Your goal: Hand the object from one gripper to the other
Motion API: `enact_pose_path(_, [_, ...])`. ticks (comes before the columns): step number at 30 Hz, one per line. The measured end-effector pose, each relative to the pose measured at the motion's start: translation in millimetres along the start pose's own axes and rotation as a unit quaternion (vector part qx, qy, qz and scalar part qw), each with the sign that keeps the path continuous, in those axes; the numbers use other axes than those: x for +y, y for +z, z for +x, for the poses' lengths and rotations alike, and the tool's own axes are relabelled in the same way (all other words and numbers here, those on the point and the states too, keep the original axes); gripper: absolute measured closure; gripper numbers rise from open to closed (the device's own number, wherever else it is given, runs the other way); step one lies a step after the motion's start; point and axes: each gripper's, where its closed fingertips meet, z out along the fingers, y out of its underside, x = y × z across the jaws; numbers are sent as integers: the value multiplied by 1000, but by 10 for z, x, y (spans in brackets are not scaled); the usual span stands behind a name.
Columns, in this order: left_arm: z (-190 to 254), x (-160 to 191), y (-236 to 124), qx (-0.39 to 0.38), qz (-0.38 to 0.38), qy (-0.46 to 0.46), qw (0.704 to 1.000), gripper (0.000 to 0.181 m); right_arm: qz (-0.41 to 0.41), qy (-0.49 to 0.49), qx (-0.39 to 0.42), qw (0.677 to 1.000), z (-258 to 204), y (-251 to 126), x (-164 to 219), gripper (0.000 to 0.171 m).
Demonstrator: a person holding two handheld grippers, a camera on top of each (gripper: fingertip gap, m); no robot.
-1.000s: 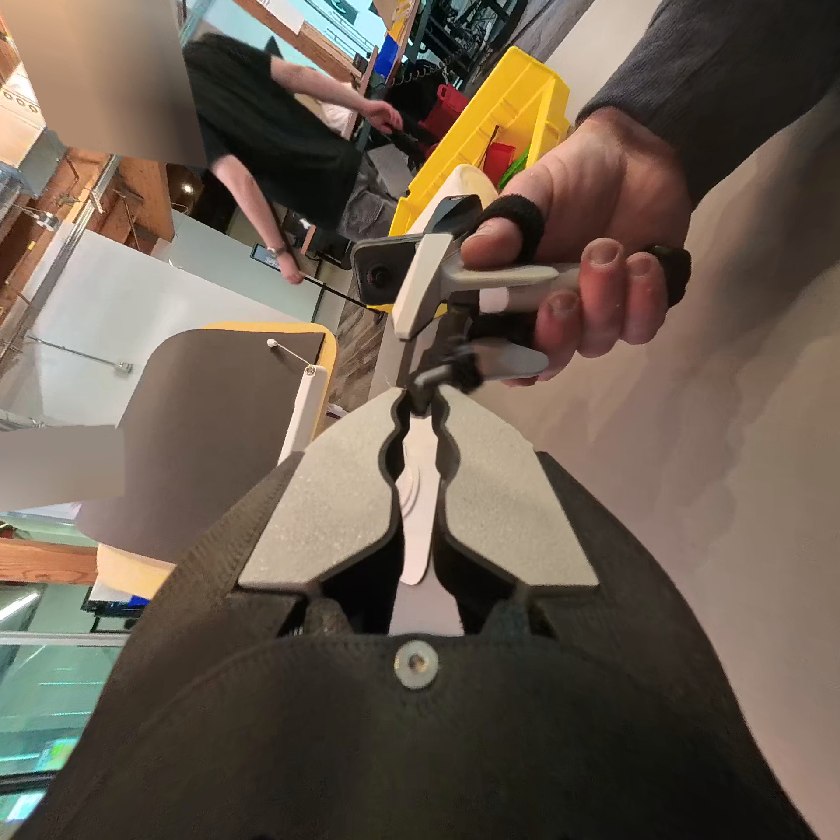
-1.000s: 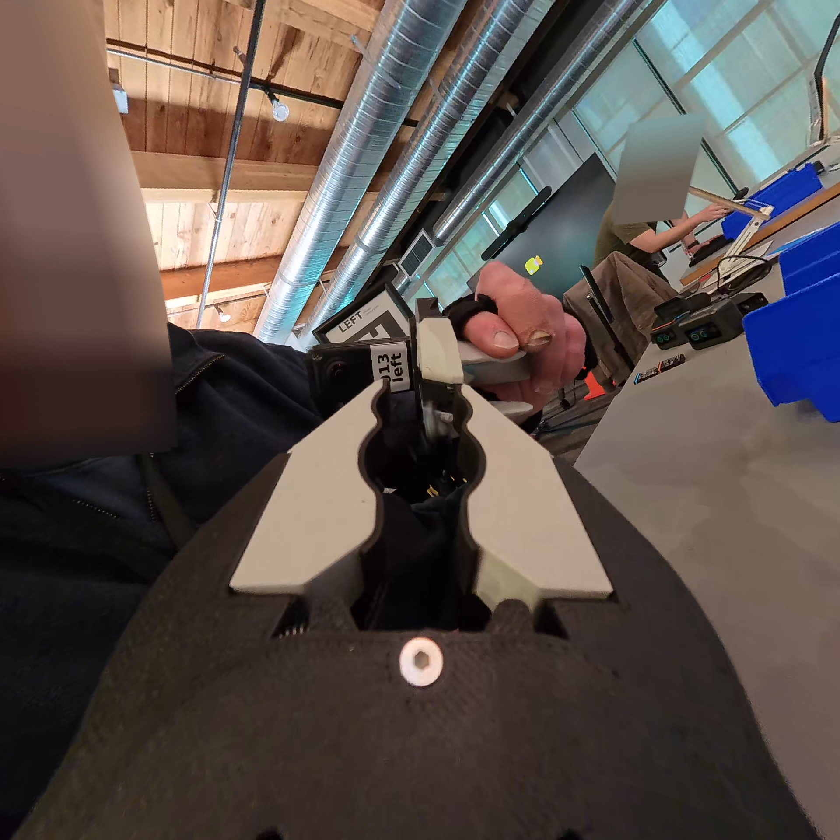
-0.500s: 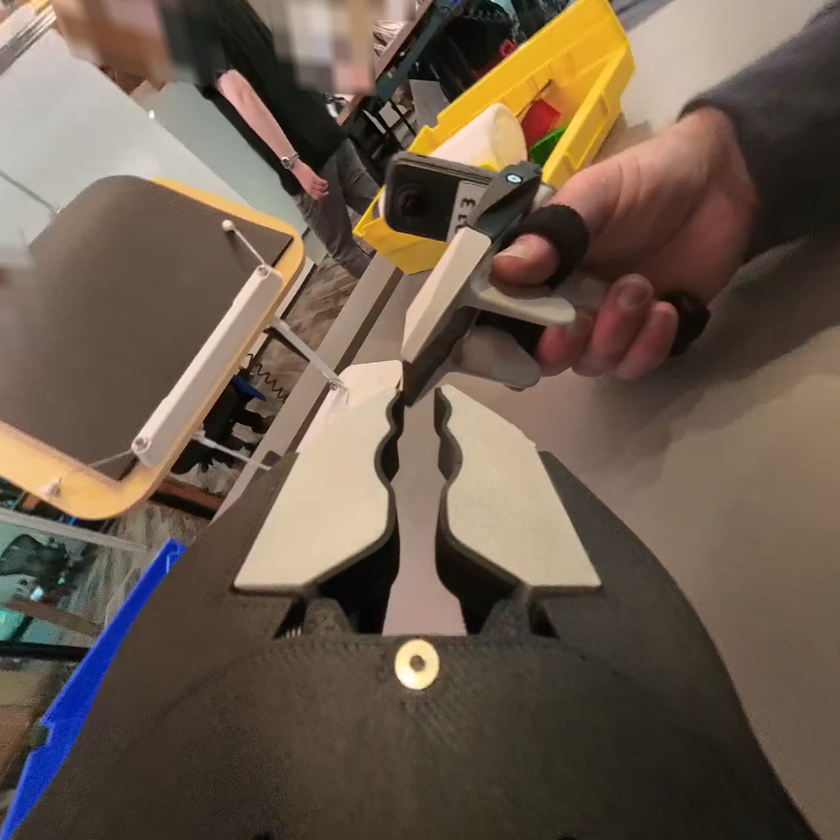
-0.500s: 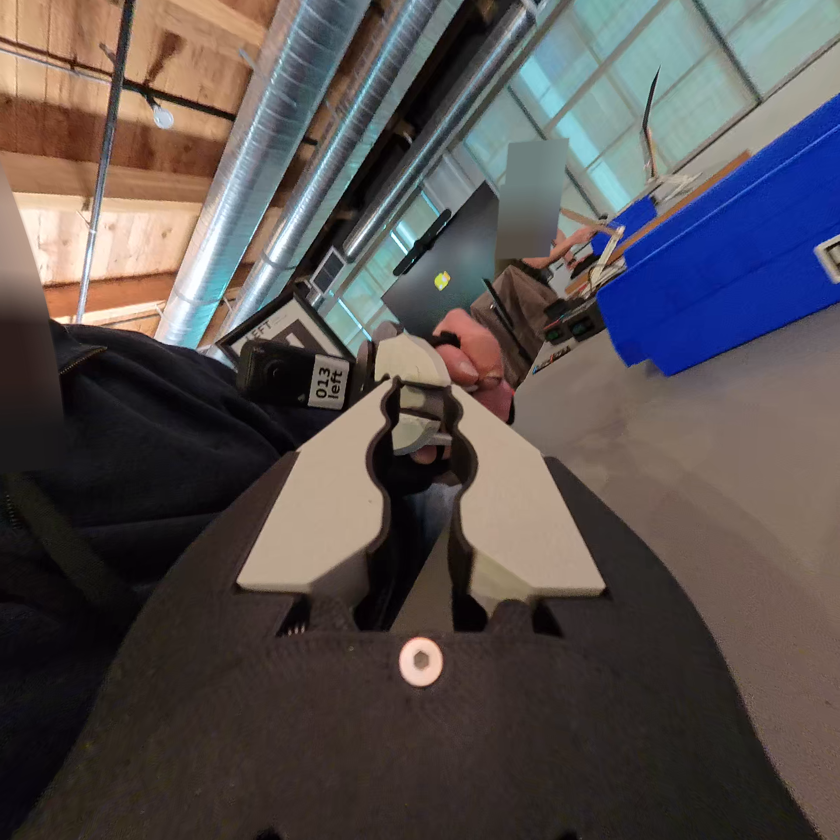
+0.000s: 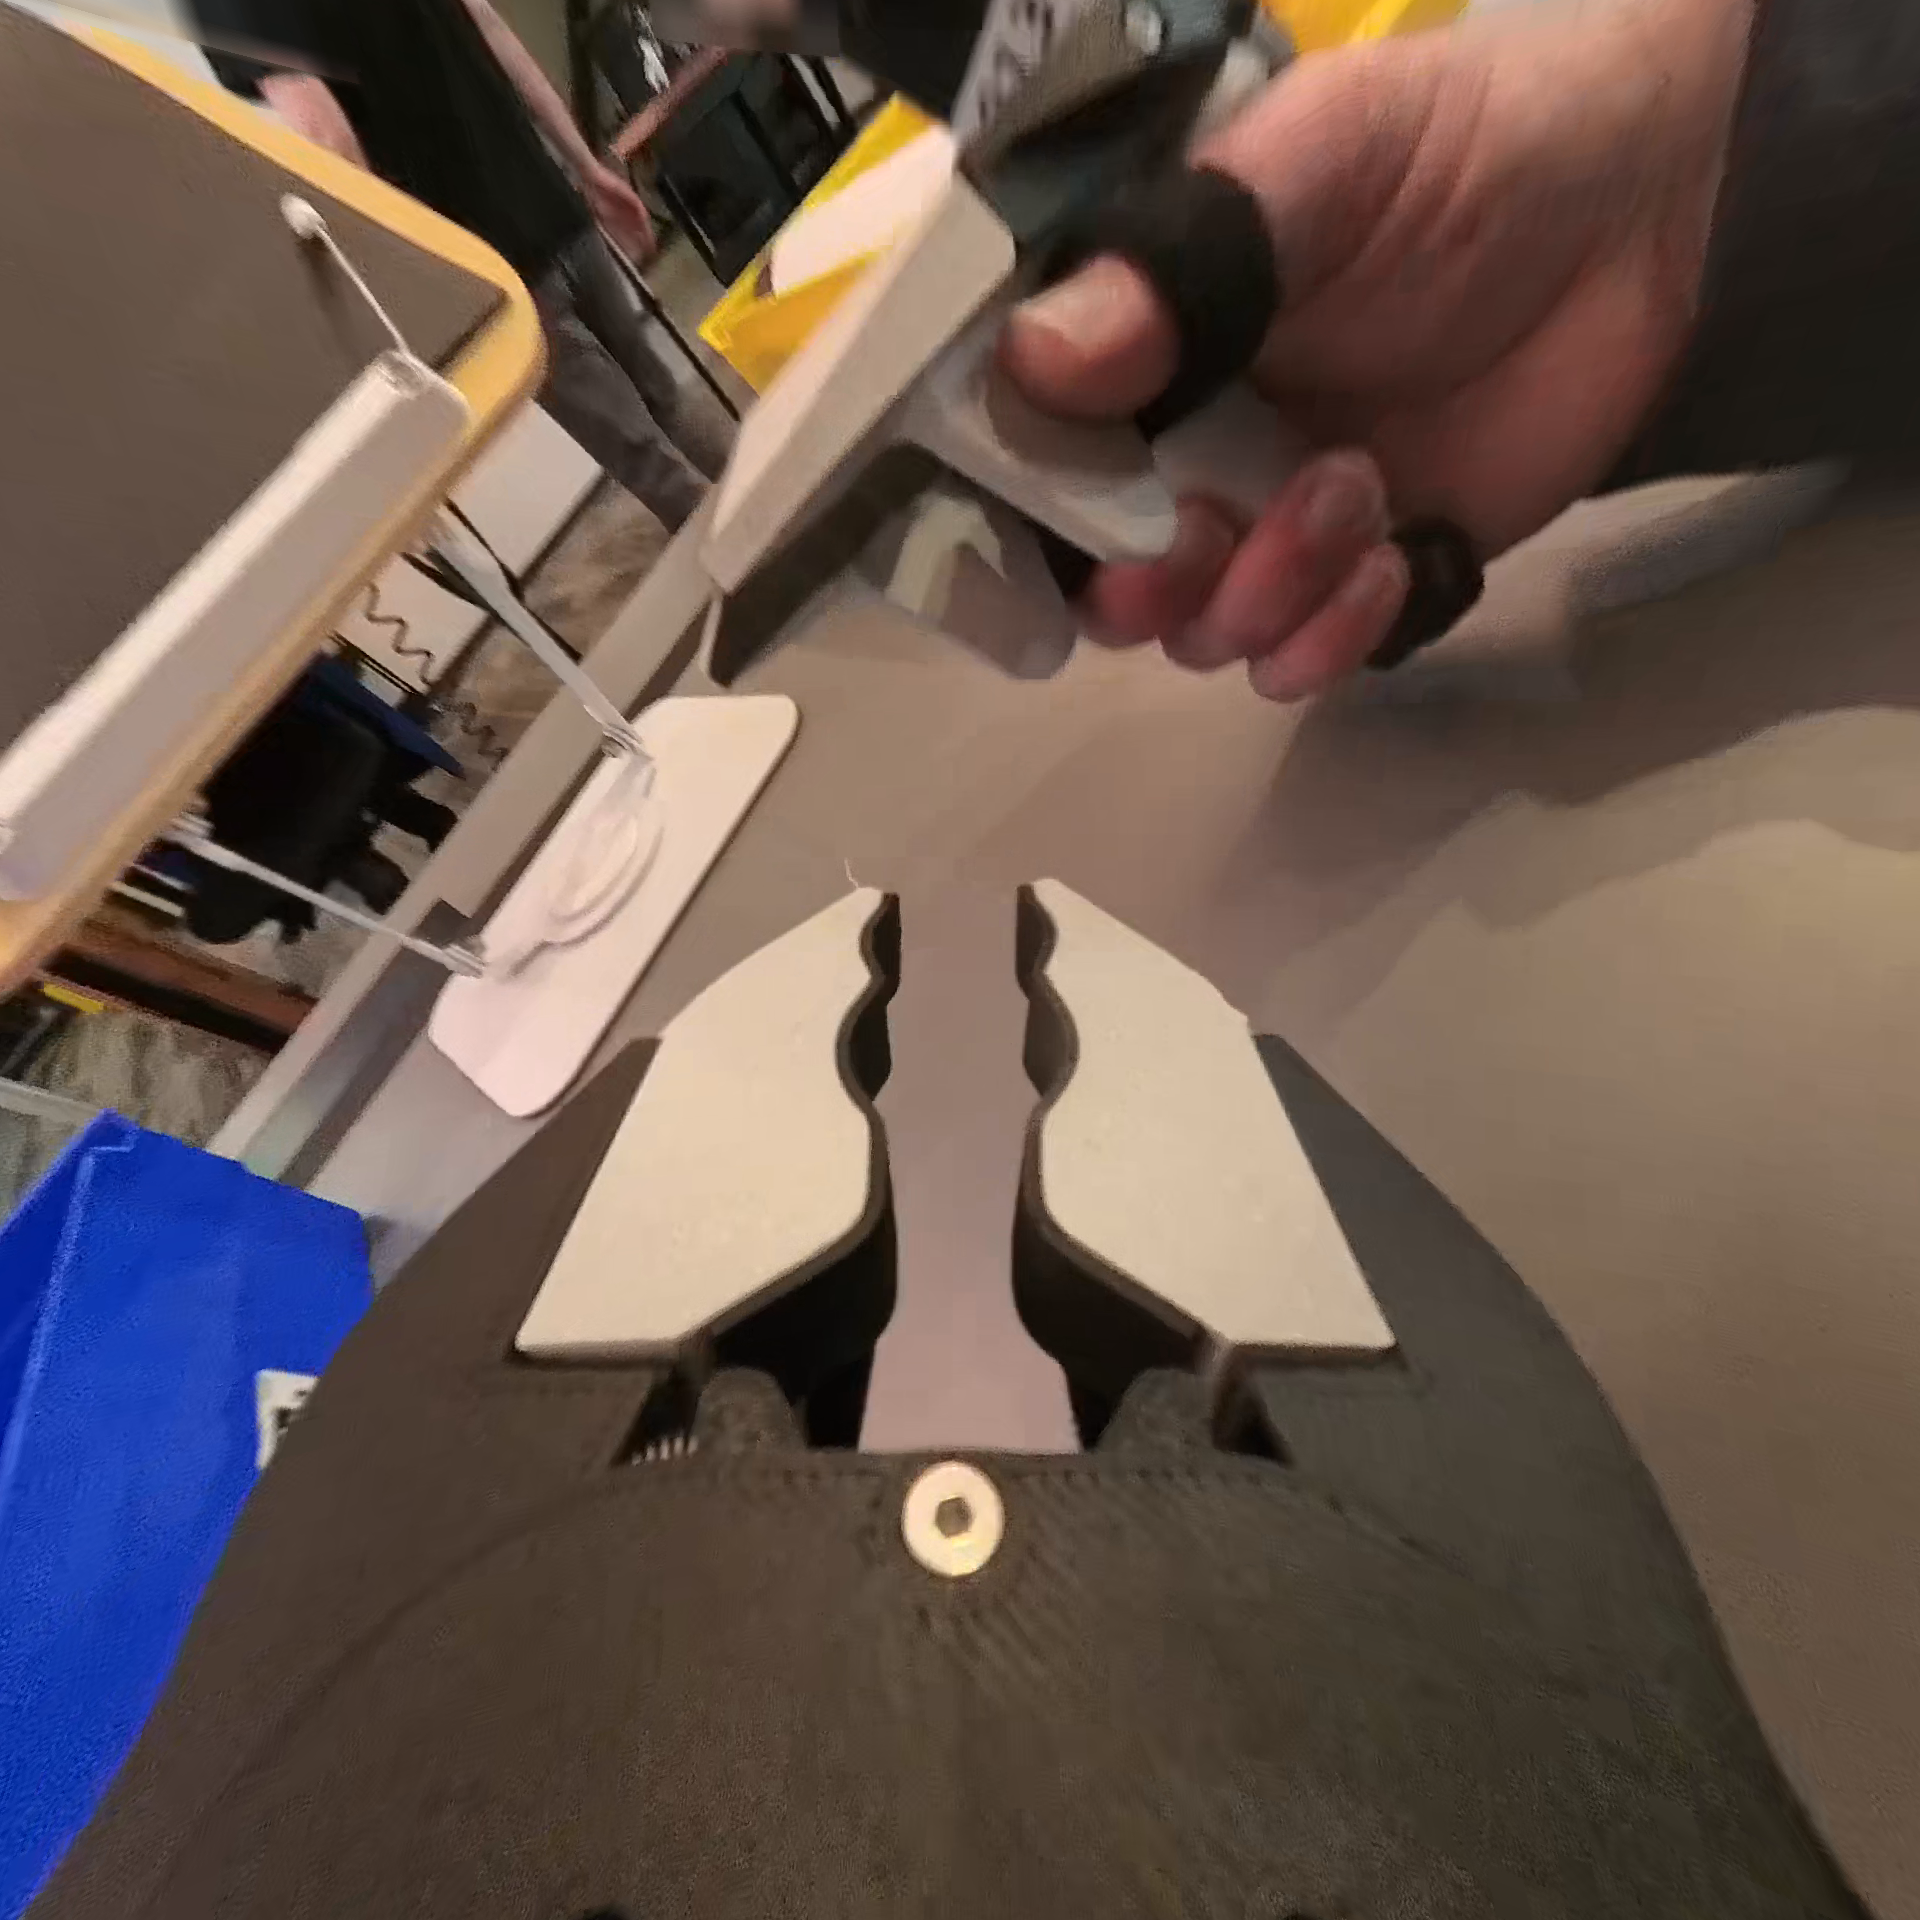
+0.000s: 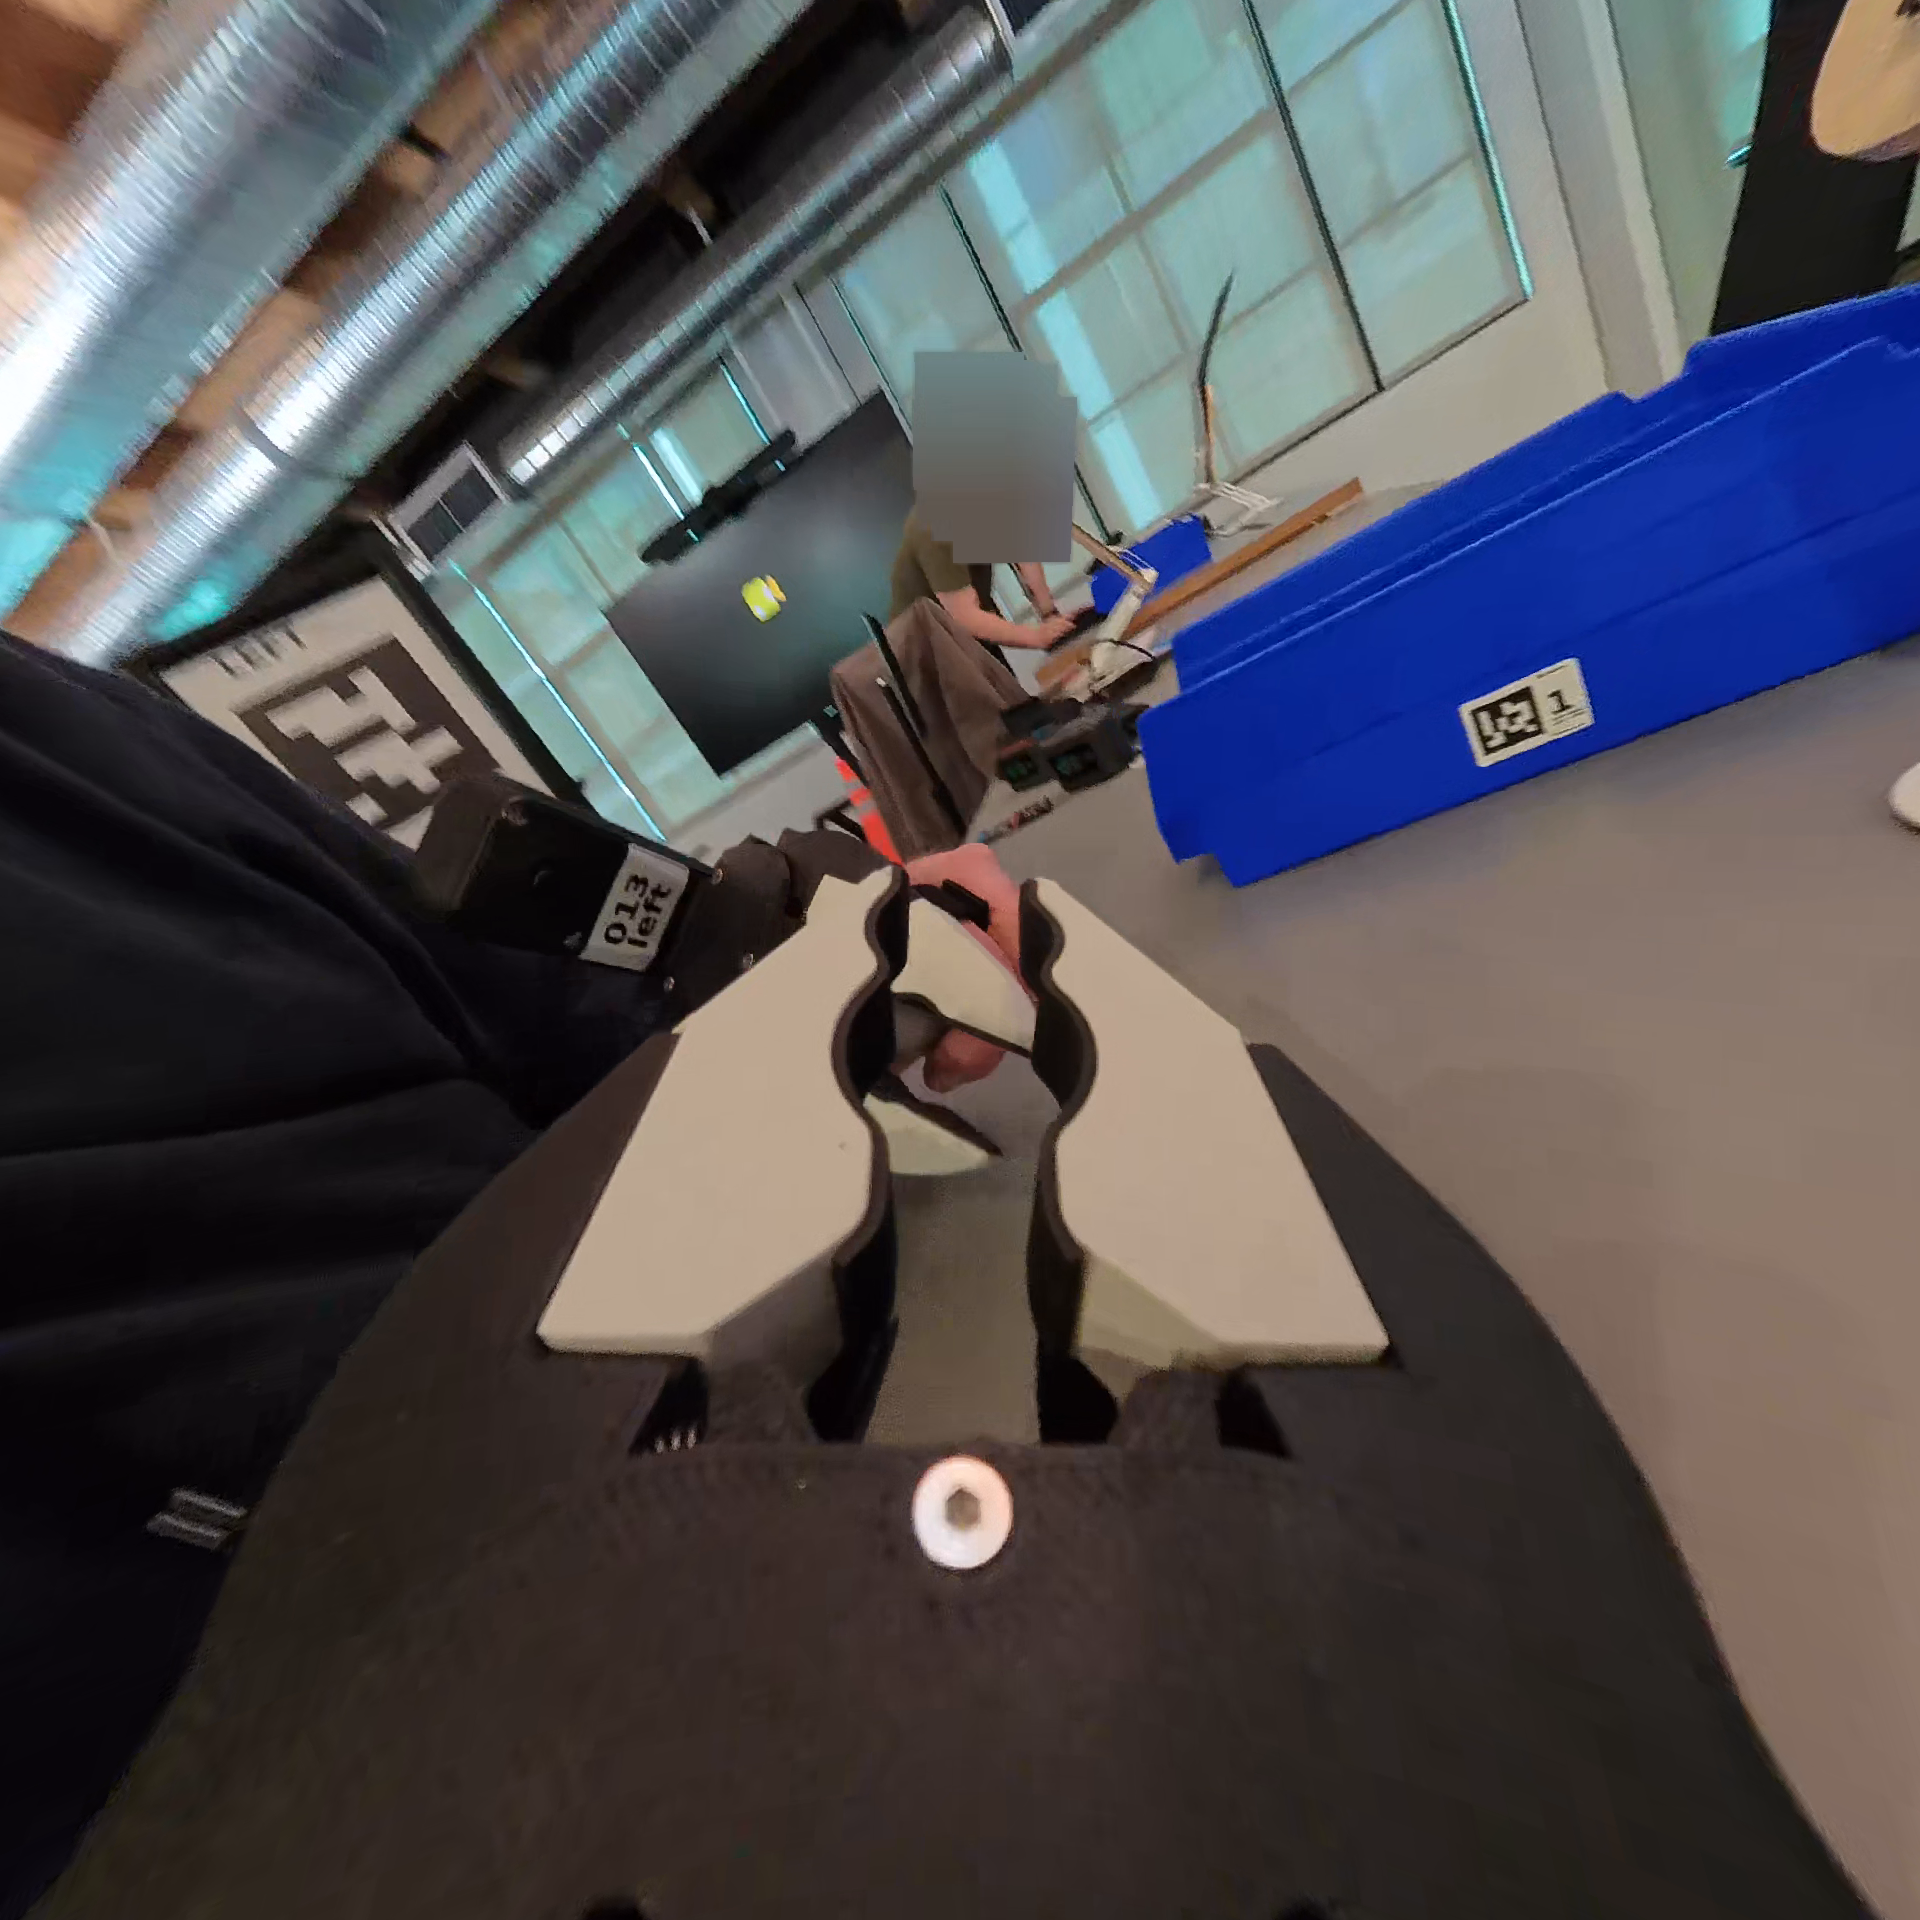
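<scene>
Left wrist view, left gripper (image 5: pixel 956 914) with matte grey wavy-edged fingers, jaws narrowly parted and empty over smooth grey table (image 5: pixel 1558 1039), flat white rounded card (image 5: pixel 665 873) lying ahead-left, right gripper (image 6: pixel 961 904) likewise narrowly parted, empty.

Shared workshop or lab, exposed metal ducts (image 6: pixel 312 343), blue storage bins (image 6: pixel 1538 665) on grey worktable (image 6: pixel 1558 1039), big windows (image 6: pixel 1247 249), wall screen (image 6: pixel 758 613)

motion-blurred right hand-held gripper (image 5: pixel 727 613), top cropped
</scene>
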Motion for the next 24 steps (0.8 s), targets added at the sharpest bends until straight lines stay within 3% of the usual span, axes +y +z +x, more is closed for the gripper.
enact_pose_path(6, [135, 215, 256, 18, -37, -14, 999, 156, -36, -53, 36, 997, 28, 55, 59, 153])
enact_pose_path(11, [174, 263, 433, -7, -60, 57, 997, 153, -105, -105, 82, 986, 214, 102, 274, 153])
enact_pose_path(17, [252, 249, 583, -54, -66, 174, 981, 159, -104, -173, 118, 972, 248, 30, 178, 153])
enact_pose_path(24, [212, 261, 640, -75, -80, 184, 977, 164, -124, -275, 196, 933, 379, -120, 78, 152])
